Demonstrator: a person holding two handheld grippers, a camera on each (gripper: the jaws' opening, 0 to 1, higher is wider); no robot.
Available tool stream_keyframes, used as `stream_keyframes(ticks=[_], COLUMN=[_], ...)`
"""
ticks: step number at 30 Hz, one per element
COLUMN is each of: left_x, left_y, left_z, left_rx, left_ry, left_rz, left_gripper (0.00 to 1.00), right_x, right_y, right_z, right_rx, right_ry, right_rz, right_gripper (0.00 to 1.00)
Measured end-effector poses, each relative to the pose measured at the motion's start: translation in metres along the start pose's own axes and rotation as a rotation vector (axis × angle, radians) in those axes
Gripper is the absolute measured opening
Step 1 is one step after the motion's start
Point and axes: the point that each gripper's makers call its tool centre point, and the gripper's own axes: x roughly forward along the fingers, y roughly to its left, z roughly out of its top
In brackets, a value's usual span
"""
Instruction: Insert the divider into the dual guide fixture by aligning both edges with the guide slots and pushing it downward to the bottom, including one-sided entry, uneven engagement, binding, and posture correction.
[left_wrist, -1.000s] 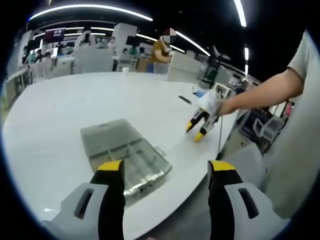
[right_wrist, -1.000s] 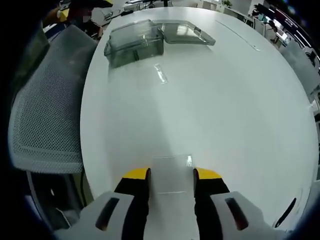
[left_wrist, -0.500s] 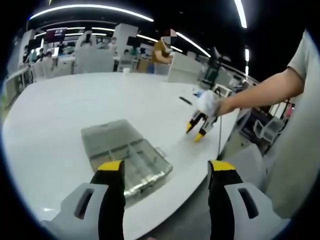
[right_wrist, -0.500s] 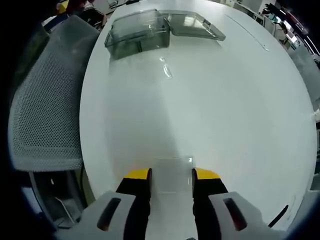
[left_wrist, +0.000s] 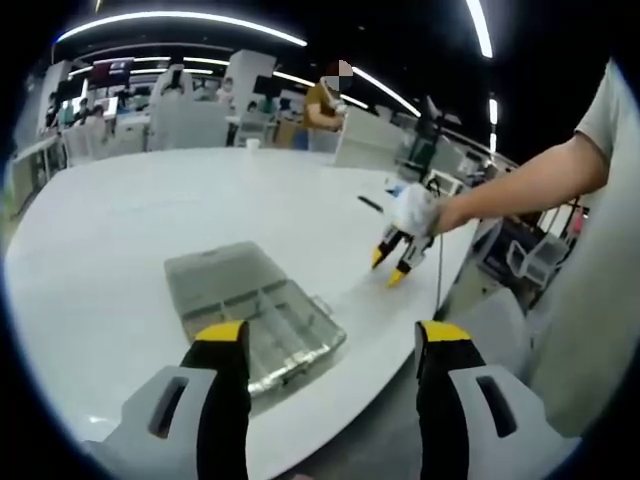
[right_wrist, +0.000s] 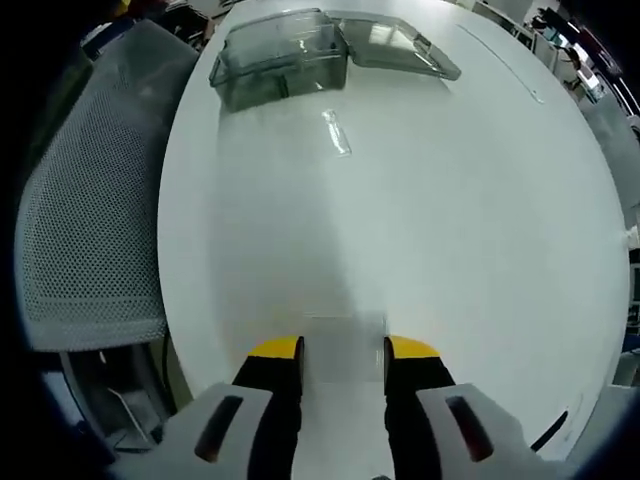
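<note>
right gripper (right_wrist: 343, 348) clamped on clear flat divider (right_wrist: 343, 338) | left gripper (left_wrist: 333, 334) apart

Big open office kind of space. The white rounded tabletop (left_wrist: 150, 200) takes up most of both views. Long bright light strips (left_wrist: 180, 18) run across a dark ceiling, upper part of the left gripper view. White desks and chairs (left_wrist: 185, 115) sit along the back. A grey mesh chair (right_wrist: 85, 220) sits at the left of the right gripper view.
</note>
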Motion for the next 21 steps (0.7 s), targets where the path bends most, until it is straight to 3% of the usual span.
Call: stream_keyframes(ticks=[11,21], left_x=[0.001,0.002], left_y=[0.0,0.001], left_z=[0.0,-0.004], left_rx=[-0.002,-0.013], left_ry=[-0.005,-0.004], left_rz=[-0.008,-0.02], left_gripper=[0.65,0.64], right_x=[-0.016,-0.042], right_y=[0.002,0.015], right_z=[0.024,0.068], right_rx=[-0.019,-0.074], right_ry=[-0.044,-0.113], right_rz=[-0.04,-0.107], right_gripper=[0.27,0.27])
